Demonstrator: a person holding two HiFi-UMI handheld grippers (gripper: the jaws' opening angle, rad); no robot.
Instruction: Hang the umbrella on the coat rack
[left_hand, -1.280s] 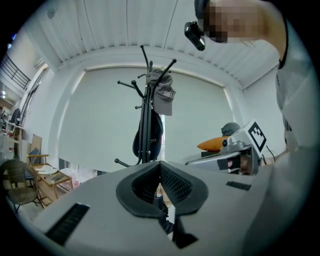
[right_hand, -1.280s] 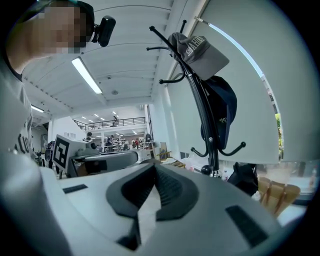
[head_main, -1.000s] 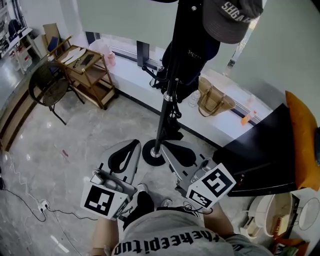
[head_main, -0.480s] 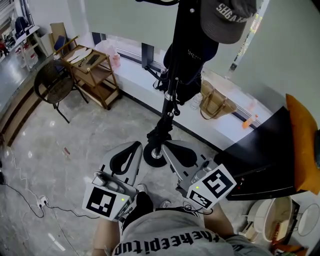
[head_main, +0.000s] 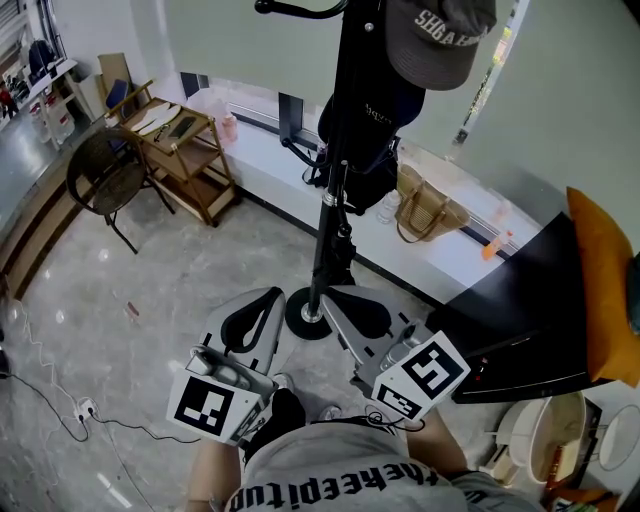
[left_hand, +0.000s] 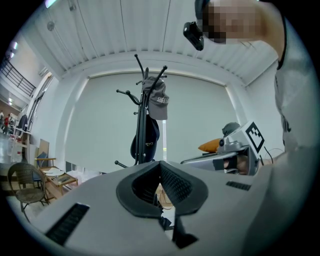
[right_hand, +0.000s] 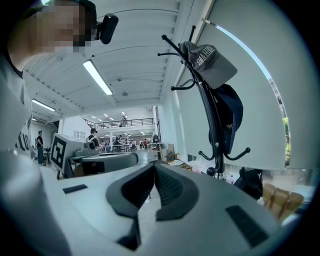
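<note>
Umbrella (head_main: 342, 256): dark, folded and short, apparently hung against the coat rack (head_main: 328, 205) pole below the lower hooks. Open floor (head_main: 150, 290) is noted left of the rack base, with a window ledge (head_main: 262, 140) behind it and a black bench (head_main: 520, 310) edge to its right. Left gripper (head_main: 268, 296) and right gripper (head_main: 338, 298) are held just short of the base, fingers closed on nothing.
</note>
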